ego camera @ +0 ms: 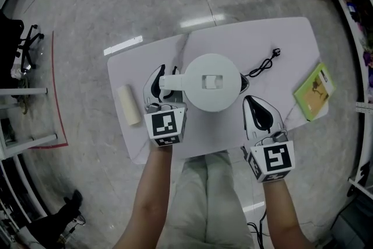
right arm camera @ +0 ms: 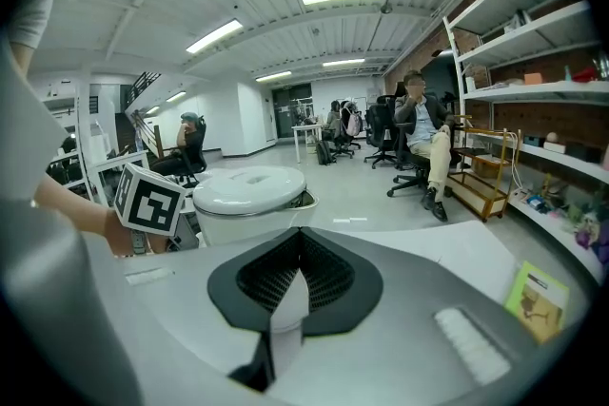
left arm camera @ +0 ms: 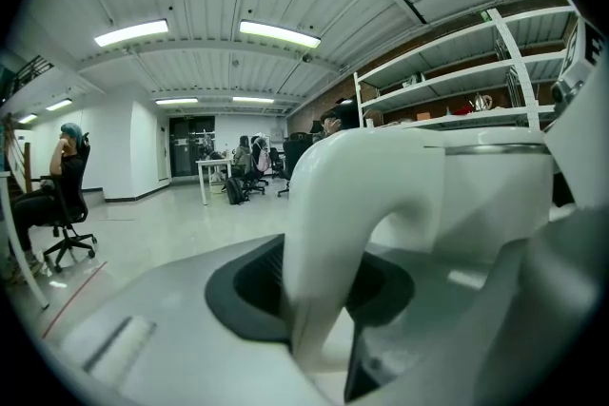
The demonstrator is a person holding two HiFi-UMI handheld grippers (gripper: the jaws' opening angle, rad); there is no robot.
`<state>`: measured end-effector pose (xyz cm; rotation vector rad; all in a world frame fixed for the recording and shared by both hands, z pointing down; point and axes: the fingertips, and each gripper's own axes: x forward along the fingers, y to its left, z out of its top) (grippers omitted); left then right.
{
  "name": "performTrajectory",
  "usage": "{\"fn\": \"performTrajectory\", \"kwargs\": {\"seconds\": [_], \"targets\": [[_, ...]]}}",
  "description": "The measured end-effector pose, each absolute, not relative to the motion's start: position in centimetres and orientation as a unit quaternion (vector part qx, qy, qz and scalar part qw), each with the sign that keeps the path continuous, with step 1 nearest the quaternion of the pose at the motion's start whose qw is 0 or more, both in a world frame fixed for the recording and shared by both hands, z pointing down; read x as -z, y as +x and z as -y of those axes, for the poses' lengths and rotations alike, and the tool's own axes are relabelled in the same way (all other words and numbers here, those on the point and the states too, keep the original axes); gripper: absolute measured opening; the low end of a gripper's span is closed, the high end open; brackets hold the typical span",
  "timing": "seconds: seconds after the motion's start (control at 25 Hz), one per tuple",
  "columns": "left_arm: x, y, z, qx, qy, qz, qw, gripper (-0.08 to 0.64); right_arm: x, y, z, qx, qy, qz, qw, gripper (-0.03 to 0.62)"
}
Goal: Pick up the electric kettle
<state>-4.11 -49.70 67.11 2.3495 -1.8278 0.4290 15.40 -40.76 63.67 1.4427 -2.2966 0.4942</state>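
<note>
The white electric kettle (ego camera: 211, 82) stands at the middle of the white table (ego camera: 280, 38), its handle (ego camera: 171, 83) pointing left. My left gripper (ego camera: 165, 76) reaches in from the near side and is shut on that handle. In the left gripper view the handle (left arm camera: 343, 214) fills the space between the dark pads, with the kettle body (left arm camera: 476, 195) behind it. My right gripper (ego camera: 252, 103) rests to the kettle's right, shut and holding nothing. From the right gripper view the kettle (right arm camera: 249, 200) sits ahead and to the left of those jaws (right arm camera: 297, 247).
A black power cord (ego camera: 263, 65) lies on the table behind the kettle to the right. A green book (ego camera: 315, 90) is near the right edge and a cream roll (ego camera: 129, 105) near the left edge. An office chair (ego camera: 23, 44) stands on the floor, far left.
</note>
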Motion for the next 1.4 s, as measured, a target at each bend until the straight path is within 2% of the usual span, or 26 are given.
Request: {"fn": "performTrajectory", "kwargs": {"seconds": [0.36,0.68,0.92,1.4], "targets": [[-62.6,-4.9,49.5,-0.133,0.777,0.613,0.059,0.120,-60.9,15.1,38.9,-0.182,0.516,0.814,0.196,0.023],[-56.6,-4.9,48.2,-0.120,0.780,0.613,0.049,0.120,-56.4,14.8,38.4,-0.174,0.519,0.818,0.174,0.021],[-51.4,-5.5,46.0,-0.113,0.778,0.616,0.053,0.120,-51.6,13.5,37.5,-0.180,0.501,0.830,0.166,0.023],[-39.0,-6.0,42.4,-0.081,0.766,0.636,0.051,0.120,-39.9,14.2,35.8,-0.110,0.476,0.851,0.190,0.023]]}}
